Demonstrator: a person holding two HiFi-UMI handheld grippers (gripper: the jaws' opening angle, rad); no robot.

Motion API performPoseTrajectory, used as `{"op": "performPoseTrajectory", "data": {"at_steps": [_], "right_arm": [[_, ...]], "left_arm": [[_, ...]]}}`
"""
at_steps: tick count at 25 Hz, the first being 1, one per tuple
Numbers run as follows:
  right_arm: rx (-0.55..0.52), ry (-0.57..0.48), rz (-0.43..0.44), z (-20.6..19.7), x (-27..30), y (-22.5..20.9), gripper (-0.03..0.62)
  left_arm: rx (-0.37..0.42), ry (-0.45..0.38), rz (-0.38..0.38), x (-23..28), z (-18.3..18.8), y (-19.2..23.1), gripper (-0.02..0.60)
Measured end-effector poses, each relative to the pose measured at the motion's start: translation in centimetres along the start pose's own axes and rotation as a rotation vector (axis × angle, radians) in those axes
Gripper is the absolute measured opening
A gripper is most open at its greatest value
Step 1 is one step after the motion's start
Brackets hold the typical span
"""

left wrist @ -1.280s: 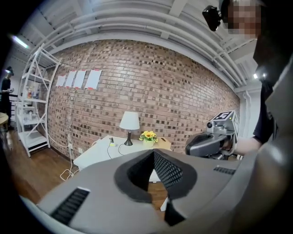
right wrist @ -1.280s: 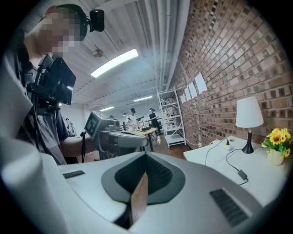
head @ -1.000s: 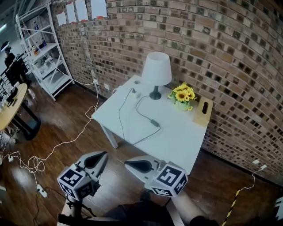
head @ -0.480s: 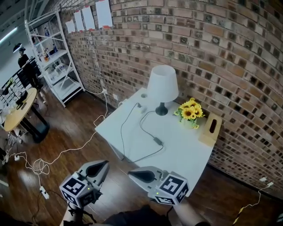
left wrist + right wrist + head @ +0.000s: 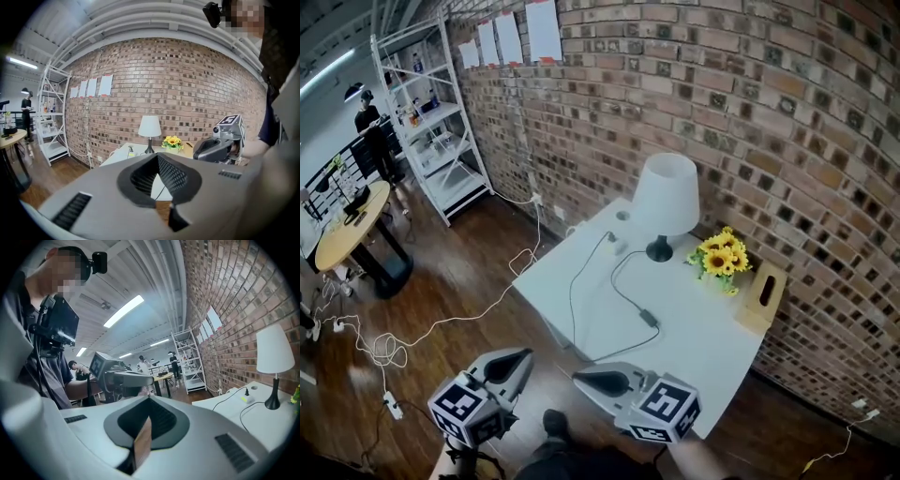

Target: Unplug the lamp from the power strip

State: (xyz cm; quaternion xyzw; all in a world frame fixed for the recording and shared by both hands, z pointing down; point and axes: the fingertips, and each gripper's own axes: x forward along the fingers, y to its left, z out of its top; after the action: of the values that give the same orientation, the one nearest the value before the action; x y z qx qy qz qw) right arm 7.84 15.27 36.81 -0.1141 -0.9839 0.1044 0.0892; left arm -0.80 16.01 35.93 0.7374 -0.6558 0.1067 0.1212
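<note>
The left gripper and the right gripper are held short of the white surface, each with its jaws brought together and nothing between them; neither is near the task's things. The lamp is stood at the far side of the surface near the brick wall, just beside the sunflowers; its cord is looped across the surface to a dark plug seated in the small white power strip by the far left edge. The plug is judged stiff and held only by friction, so it should be taken by its body; the cord is soft and should not be pulled. The strip looks light and may be lifted along, so it is best pinned down.
</note>
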Motion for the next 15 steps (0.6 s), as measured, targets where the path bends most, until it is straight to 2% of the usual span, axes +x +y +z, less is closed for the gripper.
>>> {"op": "performPoseTrajectory", "data": {"at_steps": [3,9,15], "right_arm": [[-0.002,0.013,-0.033,-0.1,0.6,-0.7,-0.011],[0.013,0.025,-0.114,0.6,3.1,-2.4,-0.011],[-0.029,0.084,-0.107,1.4,8.8,-2.8,-0.011]], "left_arm": [[-0.007,-0.018,-0.047,0.9,0.8,0.2,0.009],[0.030,-0.041,-0.108,2.0,0.0,4.3,0.009],[-0.035,-0.042,-0.118,2.0,0.7,10.6,0.008]]}}
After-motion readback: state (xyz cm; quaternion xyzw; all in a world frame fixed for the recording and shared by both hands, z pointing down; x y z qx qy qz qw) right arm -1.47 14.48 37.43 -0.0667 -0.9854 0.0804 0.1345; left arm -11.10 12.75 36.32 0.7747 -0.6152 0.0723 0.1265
